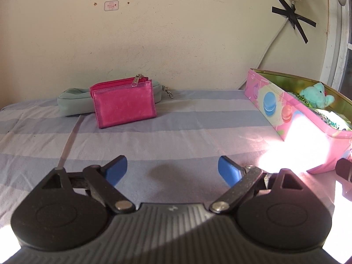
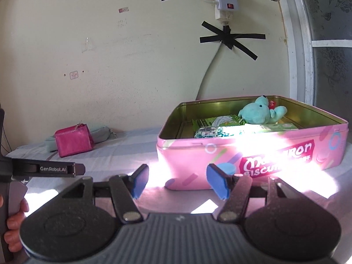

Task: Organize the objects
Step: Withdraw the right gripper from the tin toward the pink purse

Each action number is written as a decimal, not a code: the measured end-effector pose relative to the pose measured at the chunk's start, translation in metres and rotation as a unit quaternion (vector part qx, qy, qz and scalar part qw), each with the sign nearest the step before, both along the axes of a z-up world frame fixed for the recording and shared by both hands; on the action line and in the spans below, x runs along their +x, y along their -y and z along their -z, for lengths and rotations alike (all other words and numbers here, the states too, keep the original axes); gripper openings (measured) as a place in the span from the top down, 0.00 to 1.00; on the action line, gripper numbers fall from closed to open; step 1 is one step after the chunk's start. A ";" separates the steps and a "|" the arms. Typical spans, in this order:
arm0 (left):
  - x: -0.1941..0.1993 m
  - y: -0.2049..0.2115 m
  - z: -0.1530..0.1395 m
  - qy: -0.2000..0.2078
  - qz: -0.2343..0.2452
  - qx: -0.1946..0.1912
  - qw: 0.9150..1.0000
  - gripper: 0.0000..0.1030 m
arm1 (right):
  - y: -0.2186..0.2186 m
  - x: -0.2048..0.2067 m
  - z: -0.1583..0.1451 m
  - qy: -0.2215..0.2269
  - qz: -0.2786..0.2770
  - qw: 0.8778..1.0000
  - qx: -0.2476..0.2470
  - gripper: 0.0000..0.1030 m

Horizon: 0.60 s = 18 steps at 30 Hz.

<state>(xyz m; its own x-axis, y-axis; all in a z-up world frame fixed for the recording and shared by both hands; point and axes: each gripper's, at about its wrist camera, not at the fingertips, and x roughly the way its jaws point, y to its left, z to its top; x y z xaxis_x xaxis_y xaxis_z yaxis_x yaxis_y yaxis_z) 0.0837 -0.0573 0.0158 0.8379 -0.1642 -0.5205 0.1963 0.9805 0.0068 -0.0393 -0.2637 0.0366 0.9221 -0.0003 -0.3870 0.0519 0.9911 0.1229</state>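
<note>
Striped bedsheet (image 1: 176, 118) carries a pink wallet (image 1: 124, 102) well left of the open biscuit tin (image 2: 253, 154), awaiting storage. Both hand-held grippers, left (image 1: 172, 171) and right (image 2: 176, 181), gape wide, empty.

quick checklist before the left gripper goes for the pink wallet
1. Left gripper open and holding nothing: ok.
2. Right gripper open and holding nothing: ok.
3. Pink wallet in plain view, leaning against the teal pouch: ok.
4. Striped sheet bare between left gripper and wallet: ok.
5. Pink tin lid off, with room left of the teal plush: ok.
6. Wallet zipper fully closed: cannot tell.
</note>
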 end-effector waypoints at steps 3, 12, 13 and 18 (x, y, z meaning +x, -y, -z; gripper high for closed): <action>0.000 0.000 0.001 -0.003 -0.001 0.004 1.000 0.11 | -0.001 0.005 0.002 -0.011 0.000 1.000 0.000 0.42; 0.003 -0.006 0.003 -0.022 -0.006 -0.013 1.000 0.11 | 0.005 0.011 0.006 -0.038 0.007 0.999 0.016 0.42; 0.003 -0.006 0.003 -0.022 -0.006 -0.014 1.000 0.11 | 0.004 0.012 0.006 -0.039 0.007 0.999 0.014 0.42; 0.004 -0.008 0.003 -0.029 -0.001 -0.011 1.000 0.11 | -0.003 0.016 0.008 -0.052 -0.002 0.999 -0.003 0.42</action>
